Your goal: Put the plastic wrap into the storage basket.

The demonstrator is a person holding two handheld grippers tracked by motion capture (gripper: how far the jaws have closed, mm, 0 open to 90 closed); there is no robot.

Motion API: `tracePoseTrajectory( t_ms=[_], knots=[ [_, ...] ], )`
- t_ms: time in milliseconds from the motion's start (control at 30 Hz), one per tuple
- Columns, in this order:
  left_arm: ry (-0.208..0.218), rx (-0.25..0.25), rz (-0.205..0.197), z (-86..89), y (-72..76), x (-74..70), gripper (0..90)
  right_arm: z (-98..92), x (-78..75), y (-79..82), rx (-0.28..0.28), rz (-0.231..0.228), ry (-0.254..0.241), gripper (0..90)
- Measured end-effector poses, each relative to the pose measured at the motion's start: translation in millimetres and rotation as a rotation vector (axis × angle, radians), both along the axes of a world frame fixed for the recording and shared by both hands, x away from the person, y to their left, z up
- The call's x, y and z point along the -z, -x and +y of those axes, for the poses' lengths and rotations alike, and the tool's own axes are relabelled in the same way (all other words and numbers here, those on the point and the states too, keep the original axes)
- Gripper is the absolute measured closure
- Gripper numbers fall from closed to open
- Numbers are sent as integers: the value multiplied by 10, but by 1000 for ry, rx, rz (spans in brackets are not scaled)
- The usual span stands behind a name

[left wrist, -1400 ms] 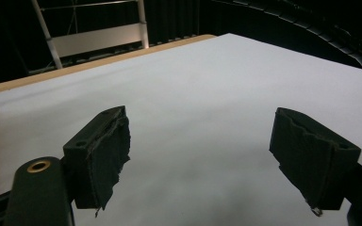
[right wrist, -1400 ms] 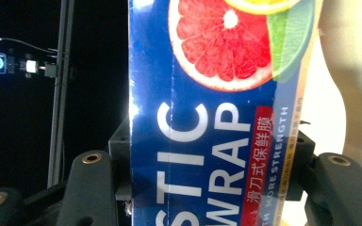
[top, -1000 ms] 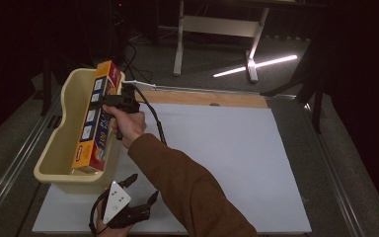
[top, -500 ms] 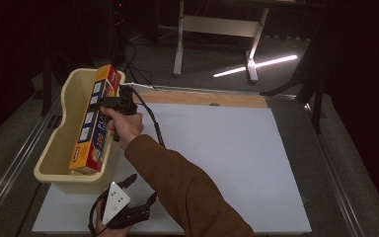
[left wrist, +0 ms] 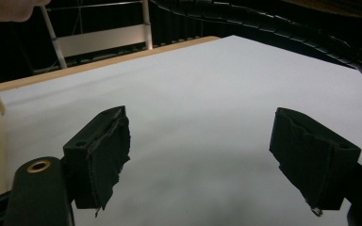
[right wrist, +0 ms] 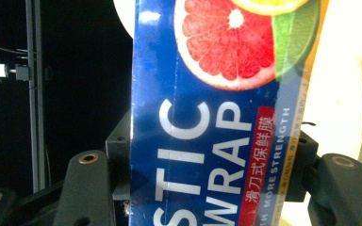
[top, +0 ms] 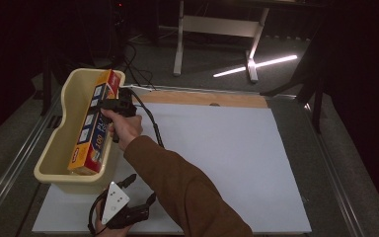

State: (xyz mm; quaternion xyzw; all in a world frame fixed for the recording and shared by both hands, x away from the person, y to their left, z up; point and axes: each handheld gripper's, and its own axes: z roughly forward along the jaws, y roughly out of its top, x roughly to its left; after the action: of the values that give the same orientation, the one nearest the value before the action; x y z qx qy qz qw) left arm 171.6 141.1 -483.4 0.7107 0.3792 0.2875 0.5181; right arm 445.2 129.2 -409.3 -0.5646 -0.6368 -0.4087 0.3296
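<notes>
Plastic wrap box [top: 94, 126], long and narrow with orange and blue printed faces, lies slantwise in the cream plastic tub [top: 59, 143] at the left side of the tabletop [top: 237, 148]. Its far end leans up over the tub's far right rim and its near end sits low inside the near part of the tub.

By size, the tabletop comes first: a white sheet covers most of it, with a strip of bare wood along the far edge. The tub stands on the sheet's left margin, oblong, with its long side running away from the person. The person's right forearm, in a brown sleeve [top: 182, 187], reaches from the bottom of the high view up to the tub's right wall.

The right gripper [top: 112, 105] is at the box's upper part, just beside the tub's right rim, with its black cable [top: 150, 118] trailing back across the sheet. In the right gripper view the box [right wrist: 217, 117] stands between the two black jaws, which press on its opposite long edges, so the gripper pinches the box; the face toward the camera shows a grapefruit slice and the white letters "STIC WRAP".

The left gripper [top: 137, 186] rests low at the near edge of the sheet, near the tub's near wall and well apart from the box. In the left gripper view its jaws are spread wide over bare white sheet [left wrist: 193, 117], with nothing between them.
</notes>
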Motion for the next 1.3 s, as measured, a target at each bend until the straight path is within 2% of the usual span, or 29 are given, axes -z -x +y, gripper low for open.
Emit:
tracePoseTrajectory(
  t_ms=[267, 367, 467, 533, 567, 867, 1100, 1133, 1167, 1200, 1233, 1267, 1300],
  knots=[
    [1, -2, 0, 6, 1, -2, 206, 16, 31, -13, -2, 11, 22, 379],
    [0, -2, -1, 8, 1, -3, 206, 9, 27, -13, 13, 6, 40, 336],
    [0, -1, -1, 6, 1, -3, 206, -13, 25, -31, 16, -7, 63, 344],
    [0, -1, 0, 1, -2, 1, 206, -34, 34, -48, 4, -8, 50, 366],
    [-3, 1, 2, -6, -5, 4, 206, -56, 8, -59, 3, -28, 60, 374],
    [-5, 2, 2, -15, -8, 9, 206, -128, 6, -76, -49, -29, 45, 385],
    [0, -1, 2, -5, -18, 10, 206, -226, -102, -17, -107, -113, 70, 390],
    [-1, -2, 4, -4, -19, 11, 206, -253, -122, -5, -113, -132, 76, 392],
    [-5, -3, 4, -7, -19, 10, 206, -310, -156, 11, -133, -174, 91, 396],
    [-5, -3, 4, -7, -19, 10, 206, -310, -156, 11, -133, -174, 91, 396],
    [-3, -4, 2, -11, -19, 10, 206, -383, -200, 31, -140, -221, 107, 395],
    [-3, -4, 2, -11, -19, 10, 206, -383, -200, 31, -140, -221, 107, 395],
    [-3, -4, 2, -12, -20, 10, 206, -426, -223, 46, -142, -252, 114, 395]
  ],
)
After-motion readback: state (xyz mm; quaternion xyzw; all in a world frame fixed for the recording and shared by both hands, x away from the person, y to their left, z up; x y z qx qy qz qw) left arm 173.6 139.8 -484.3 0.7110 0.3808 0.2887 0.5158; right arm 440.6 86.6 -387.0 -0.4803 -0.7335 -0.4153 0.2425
